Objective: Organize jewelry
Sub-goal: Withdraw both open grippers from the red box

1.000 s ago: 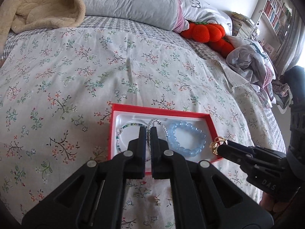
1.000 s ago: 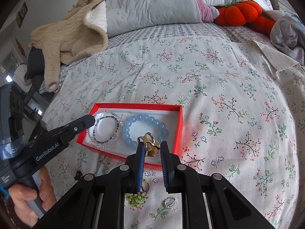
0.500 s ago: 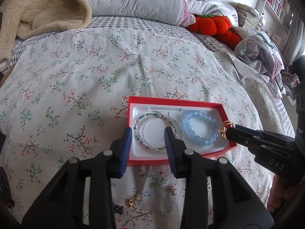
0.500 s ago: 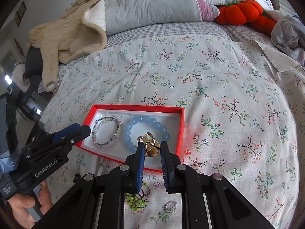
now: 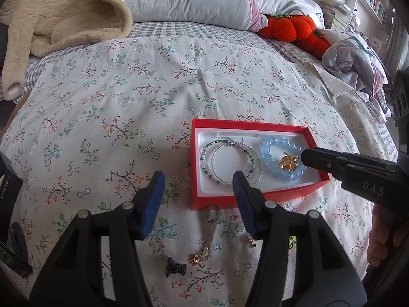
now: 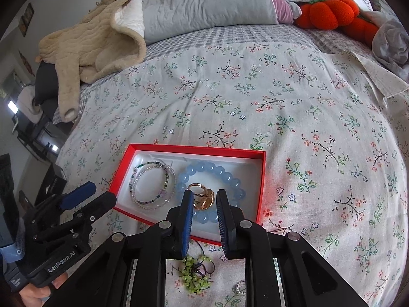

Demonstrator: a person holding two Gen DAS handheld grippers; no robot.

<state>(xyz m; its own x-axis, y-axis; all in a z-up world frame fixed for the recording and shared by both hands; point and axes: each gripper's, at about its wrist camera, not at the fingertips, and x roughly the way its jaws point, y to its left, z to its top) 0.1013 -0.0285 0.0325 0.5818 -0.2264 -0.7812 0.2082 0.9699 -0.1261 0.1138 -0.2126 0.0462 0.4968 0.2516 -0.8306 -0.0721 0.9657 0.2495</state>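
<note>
We take the red box point(image 5: 251, 199) as our landmark; it lies on the floral bedspread point(image 5: 153, 89).

Inside the box, two thin beaded bracelets point(image 5: 230, 162) lie in the half toward our left gripper, and a blue bead bracelet point(image 5: 282, 160) fills the other half. A gold ring point(image 6: 203, 198) rests on the blue bead bracelet, partly within its loop.

Our left gripper point(image 5: 198, 179) hovers at the near corner of the box. Its jaws are opening and nothing sits between them; only bedspread and the box wall show in the gap.

Our right gripper point(image 6: 204, 197) reaches over the near edge of the box, its tips either side of the gold ring. Its jaws are easing apart, and in the right wrist view a small gap shows on each side of the ring, so we read the ring as let go.

Just in front of the box, on the bedspread, lie a green bead piece point(image 6: 195, 272), a small gold charm point(image 5: 199, 257) and a small black clip point(image 5: 175, 268).
</note>
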